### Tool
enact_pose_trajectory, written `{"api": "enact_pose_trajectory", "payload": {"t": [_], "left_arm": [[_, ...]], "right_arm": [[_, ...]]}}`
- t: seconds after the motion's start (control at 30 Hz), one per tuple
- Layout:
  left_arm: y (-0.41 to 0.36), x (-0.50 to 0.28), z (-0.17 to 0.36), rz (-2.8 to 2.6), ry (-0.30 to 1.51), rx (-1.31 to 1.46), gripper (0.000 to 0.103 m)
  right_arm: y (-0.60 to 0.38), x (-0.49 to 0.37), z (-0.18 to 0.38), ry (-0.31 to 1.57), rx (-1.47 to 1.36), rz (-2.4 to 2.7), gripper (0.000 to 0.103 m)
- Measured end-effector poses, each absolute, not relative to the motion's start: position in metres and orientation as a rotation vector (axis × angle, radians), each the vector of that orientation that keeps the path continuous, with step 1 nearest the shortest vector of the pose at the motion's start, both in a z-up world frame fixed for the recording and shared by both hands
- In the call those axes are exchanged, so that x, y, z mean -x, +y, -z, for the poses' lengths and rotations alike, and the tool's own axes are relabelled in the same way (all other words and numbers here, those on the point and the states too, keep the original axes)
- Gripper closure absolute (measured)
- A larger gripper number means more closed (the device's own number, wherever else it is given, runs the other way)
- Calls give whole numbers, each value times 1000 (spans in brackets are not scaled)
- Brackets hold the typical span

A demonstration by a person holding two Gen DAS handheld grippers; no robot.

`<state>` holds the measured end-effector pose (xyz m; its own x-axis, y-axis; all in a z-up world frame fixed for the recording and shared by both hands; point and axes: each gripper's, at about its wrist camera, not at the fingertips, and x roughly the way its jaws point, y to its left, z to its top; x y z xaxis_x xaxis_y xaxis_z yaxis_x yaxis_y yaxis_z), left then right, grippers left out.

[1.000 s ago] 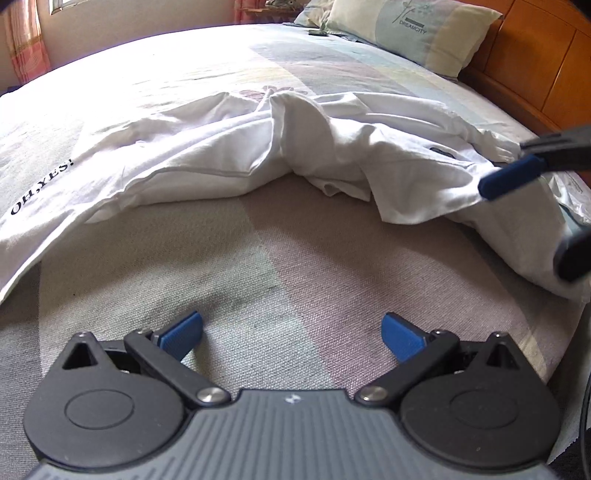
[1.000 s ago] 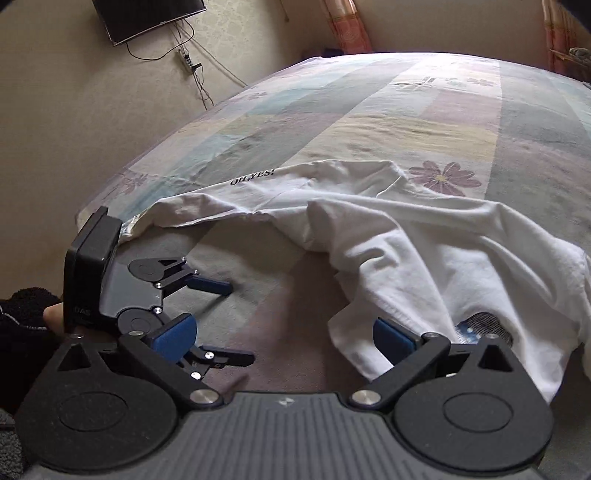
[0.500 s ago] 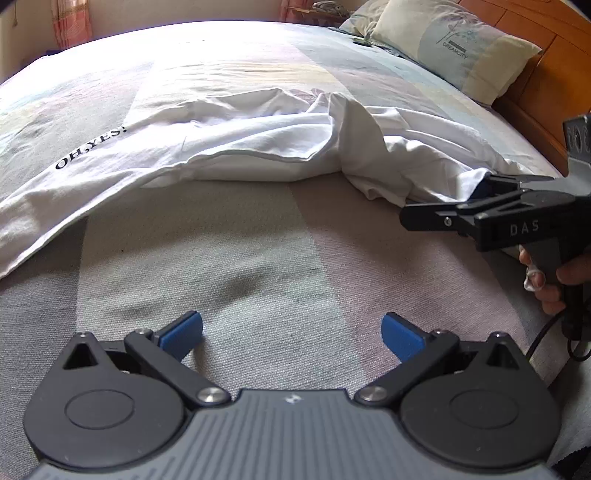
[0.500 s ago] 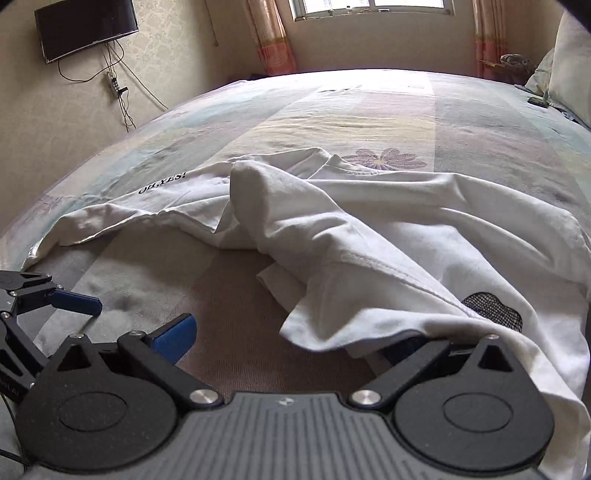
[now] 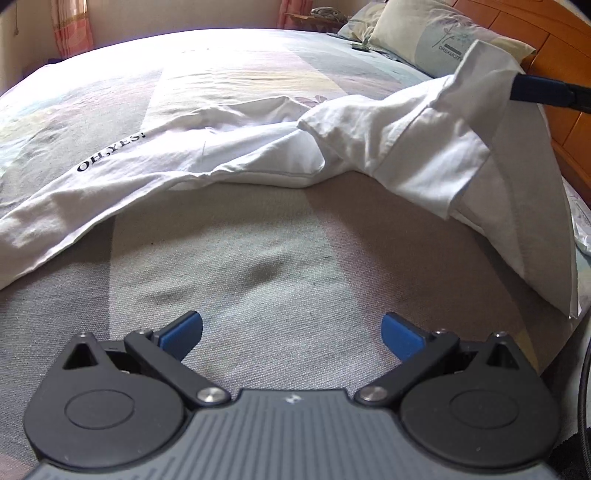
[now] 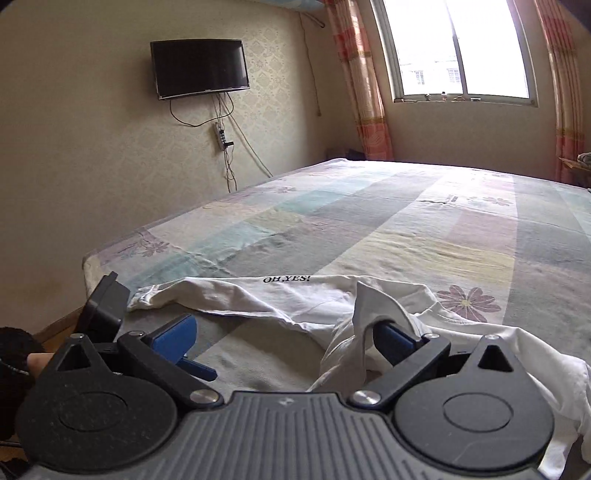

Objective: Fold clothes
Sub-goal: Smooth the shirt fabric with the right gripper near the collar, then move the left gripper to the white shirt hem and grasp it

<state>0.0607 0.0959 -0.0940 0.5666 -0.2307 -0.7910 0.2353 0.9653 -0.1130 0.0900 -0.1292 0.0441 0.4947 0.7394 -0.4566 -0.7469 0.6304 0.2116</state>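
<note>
A white shirt (image 5: 258, 155) printed "OH,YES!" lies crumpled across the patchwork bedspread (image 5: 277, 258). My left gripper (image 5: 291, 332) is open just above bare bedspread, short of the shirt's near edge, with nothing between its fingers. My right gripper (image 6: 286, 338) is open too. A fold of the shirt (image 6: 369, 306) is draped over its right finger and lifted off the bed. In the left wrist view that raised part hangs from a dark finger (image 5: 546, 92) at the upper right. The rest of the shirt (image 6: 295, 299) stays flat.
A pillow (image 5: 443, 33) and a wooden headboard (image 5: 561, 55) are at the bed's right end. A wall TV (image 6: 199, 68) and a curtained window (image 6: 461, 48) face the right gripper. The bed's corner (image 6: 110, 254) drops to the floor. A hand (image 6: 37, 360) holds the left gripper.
My right gripper has risen and tilted up, carrying a fold of the shirt off the bed on its right finger. My left gripper has stayed low and open.
</note>
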Motion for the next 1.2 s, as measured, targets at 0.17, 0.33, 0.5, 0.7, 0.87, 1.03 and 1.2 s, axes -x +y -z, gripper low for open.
{"api": "enact_pose_trajectory", "payload": {"t": [0.17,0.33,0.5,0.7,0.87,1.03,1.2], "left_arm": [[98,-55,88,273,916,-16,1],[100,-48,85,289,912,15,1],[104,-49,85,376,909,154,1],[86,-60,99,361,924,128,1],[60,-71,109,344,875,-2,1],[37,-87,117,275,766,-92,1],[26,-89,116,160,671,-208,1]], "right_arm": [[-115,-73,-37,723,115,-1012,0],[-105,-50,-12,821,279,-1019,0],[-115,-49,-4,842,249,-952,0],[-137,-55,-4,835,149,-864,0],[-156,-61,0,837,61,-787,0],[-170,-66,6,847,-9,-720,0],[-180,-65,3,829,-51,-672,0]]}}
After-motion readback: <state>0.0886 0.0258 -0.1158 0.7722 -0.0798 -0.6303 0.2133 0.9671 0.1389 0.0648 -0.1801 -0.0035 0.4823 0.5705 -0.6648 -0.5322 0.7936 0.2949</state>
